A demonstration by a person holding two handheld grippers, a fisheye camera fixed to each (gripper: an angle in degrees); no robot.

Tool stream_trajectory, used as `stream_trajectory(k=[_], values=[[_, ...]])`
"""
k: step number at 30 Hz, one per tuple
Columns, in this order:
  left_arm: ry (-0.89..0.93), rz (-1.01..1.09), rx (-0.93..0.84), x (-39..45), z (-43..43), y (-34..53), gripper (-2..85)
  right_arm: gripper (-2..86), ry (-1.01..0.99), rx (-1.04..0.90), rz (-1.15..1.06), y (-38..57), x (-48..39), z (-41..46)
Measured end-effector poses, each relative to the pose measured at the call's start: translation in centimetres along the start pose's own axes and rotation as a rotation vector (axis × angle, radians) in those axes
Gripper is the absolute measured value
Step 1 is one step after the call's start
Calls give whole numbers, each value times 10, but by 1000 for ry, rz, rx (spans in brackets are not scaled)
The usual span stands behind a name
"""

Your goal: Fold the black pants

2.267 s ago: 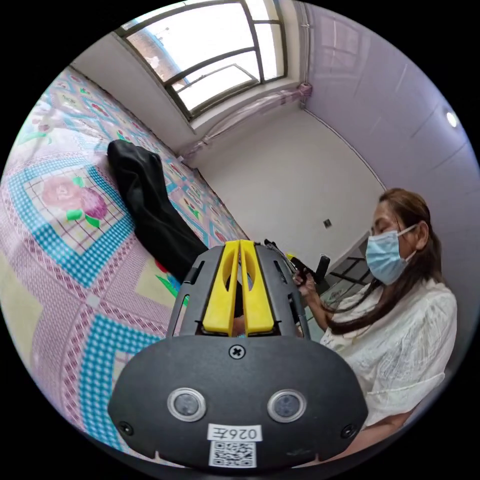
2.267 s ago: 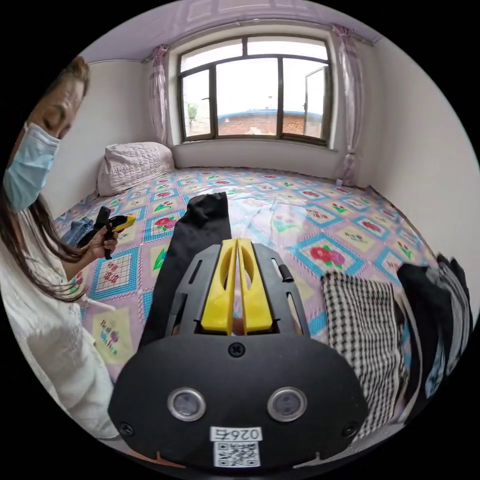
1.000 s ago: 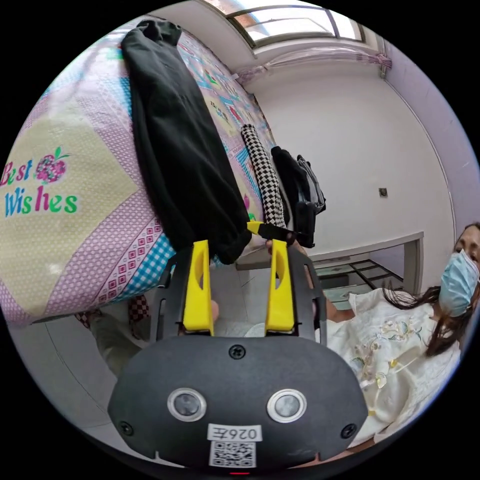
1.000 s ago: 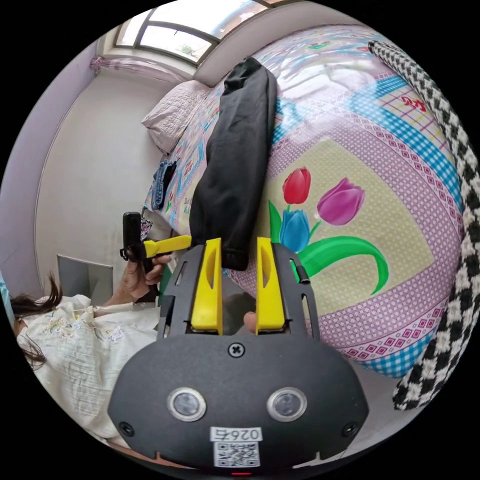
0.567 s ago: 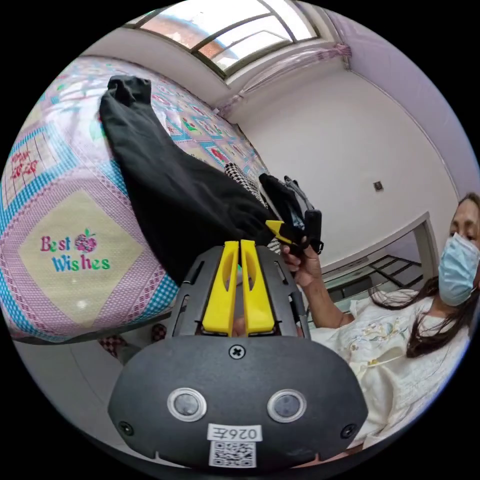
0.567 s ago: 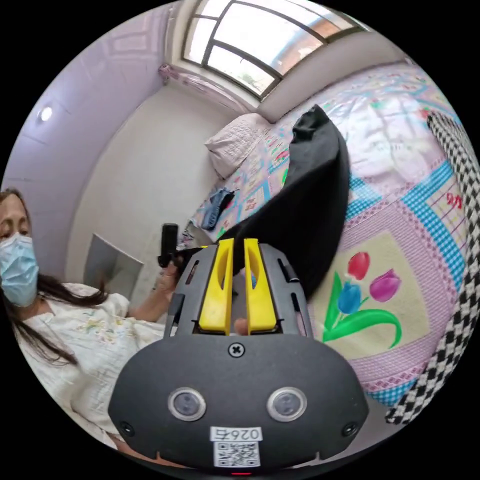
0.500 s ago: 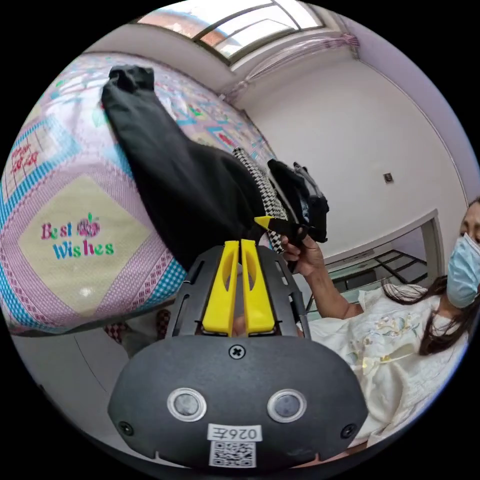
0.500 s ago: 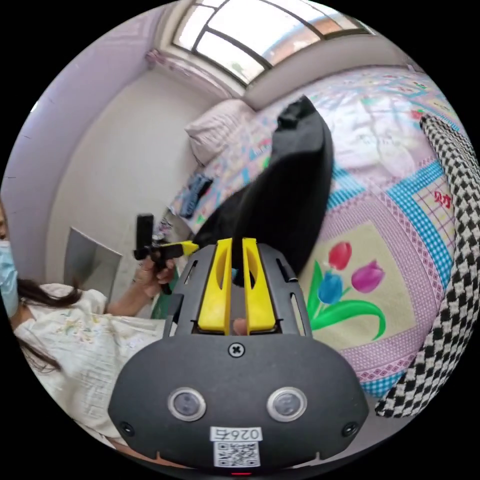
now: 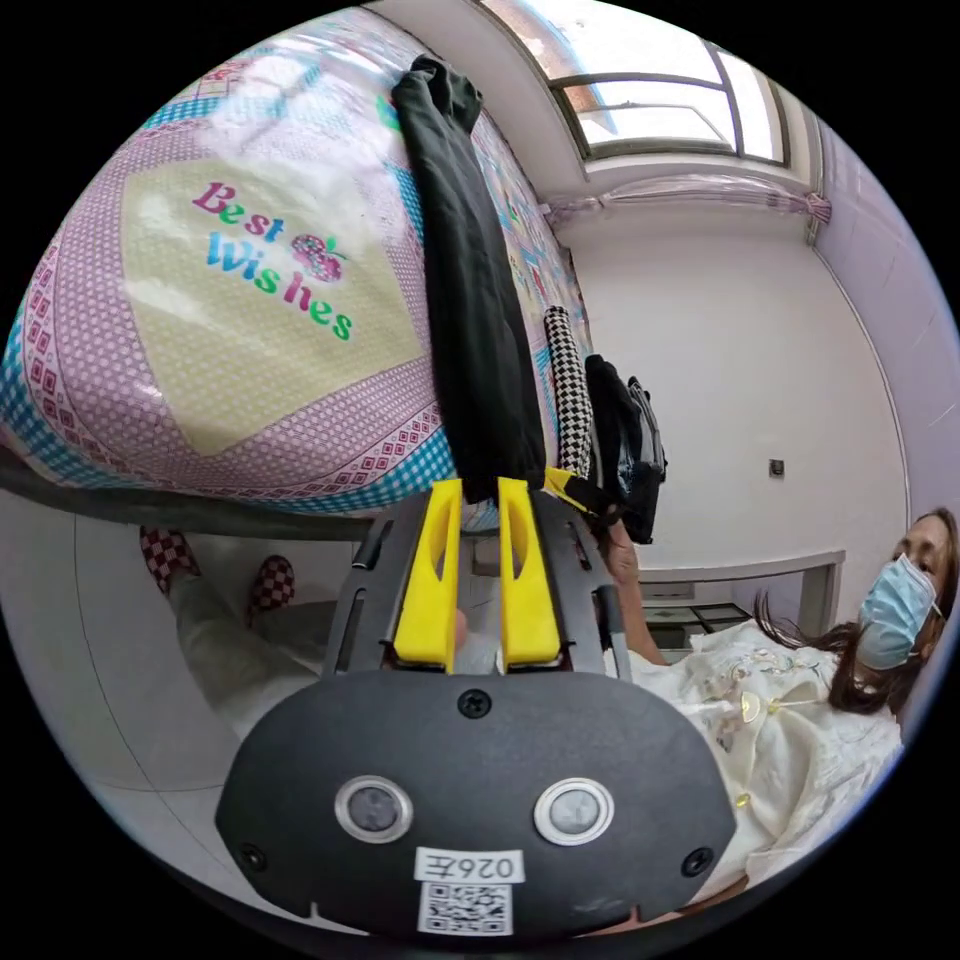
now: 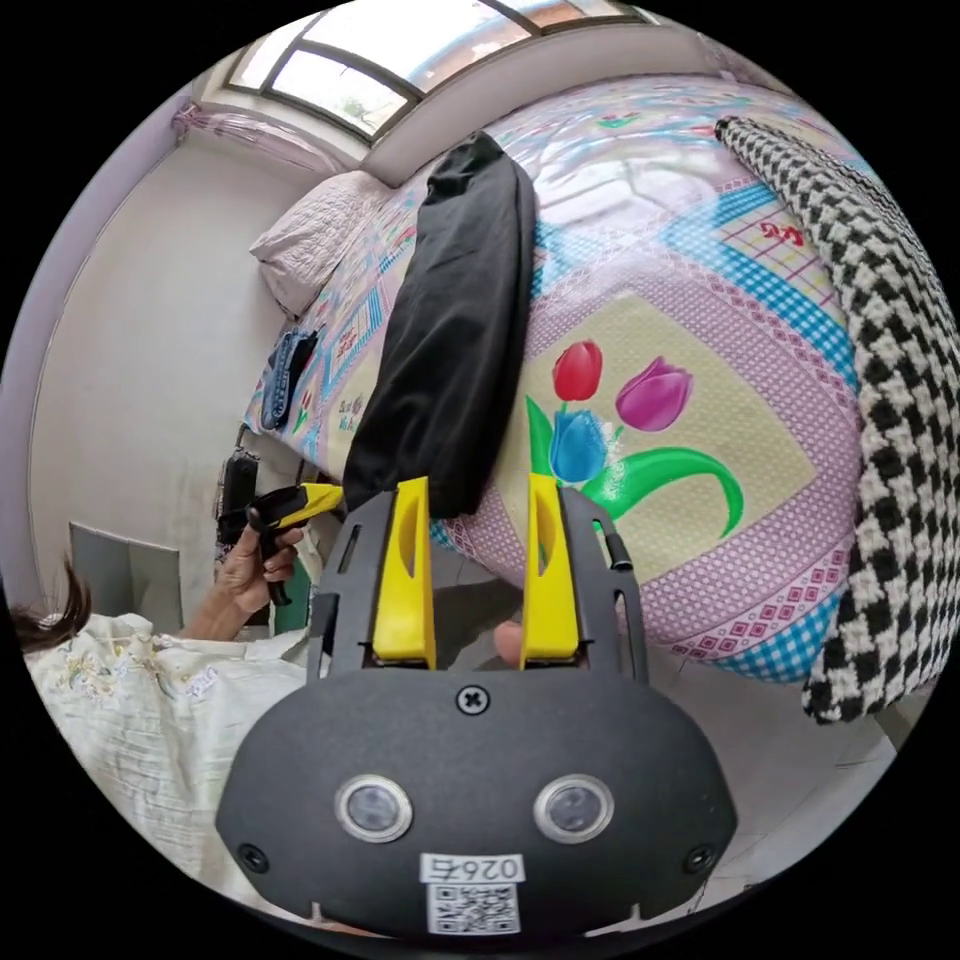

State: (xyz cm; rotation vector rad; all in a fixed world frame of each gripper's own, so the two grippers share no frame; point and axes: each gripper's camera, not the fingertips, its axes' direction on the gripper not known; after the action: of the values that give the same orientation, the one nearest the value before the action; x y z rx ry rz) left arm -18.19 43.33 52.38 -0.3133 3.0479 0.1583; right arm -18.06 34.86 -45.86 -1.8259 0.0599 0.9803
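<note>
The left gripper point(image 9: 472, 485) had its yellow jaws a narrow gap apart, the near hem of the black pants point(image 9: 470, 300) at their tips; whether they pressed the cloth could not be told. Half a second before they had been pressed together with that end lifted off the bed. The right gripper point(image 10: 470, 482) stood with its jaws spread wide, the hem of the black pants point(image 10: 450, 330) just beyond and between their tips, where shortly before they had been nearly closed on it. So the lifted end appeared to have been let down again: the pants lay in one long strip along the flowered bedspread point(image 10: 700, 440), reaching from the near edge toward the window point(image 10: 400, 50). Beside them lay a checked cloth point(image 10: 890, 380). Judged from this, the strip had been straightened and the fold across its length was not yet made.
</note>
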Motion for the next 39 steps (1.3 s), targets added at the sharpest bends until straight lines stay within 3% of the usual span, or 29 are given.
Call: stream_trajectory(k=[4,7,13,18,22,24,28,31,35,39], values=[[10,50,-68,-3,31,-2,135,99,-159,-65,11,-11,12,22],[41,94,-119,-5,52,-3,143,79,-123,-73,-20,-16,8,31],[34,110,-230,-16,71,8,90,30,-194,-149,-31,-24,32,38],[162,111,-182,-31,56,44,84,31,-500,-92,63,2,79,12],[244,61,-182,-57,57,73,70,28,-552,-126,86,18,101,24],[315,84,-143,-55,48,86,66,24,-673,-109,112,28,117,15],[356,318,-46,3,7,109,64,21,-839,9,17,35,100,-37],[311,592,17,83,-40,115,64,20,-906,115,-184,17,54,-110],[166,991,142,230,-121,144,63,21,-812,262,-559,-13,-62,-258],[117,1266,286,350,-193,210,63,21,-692,478,-905,27,-205,-426]])
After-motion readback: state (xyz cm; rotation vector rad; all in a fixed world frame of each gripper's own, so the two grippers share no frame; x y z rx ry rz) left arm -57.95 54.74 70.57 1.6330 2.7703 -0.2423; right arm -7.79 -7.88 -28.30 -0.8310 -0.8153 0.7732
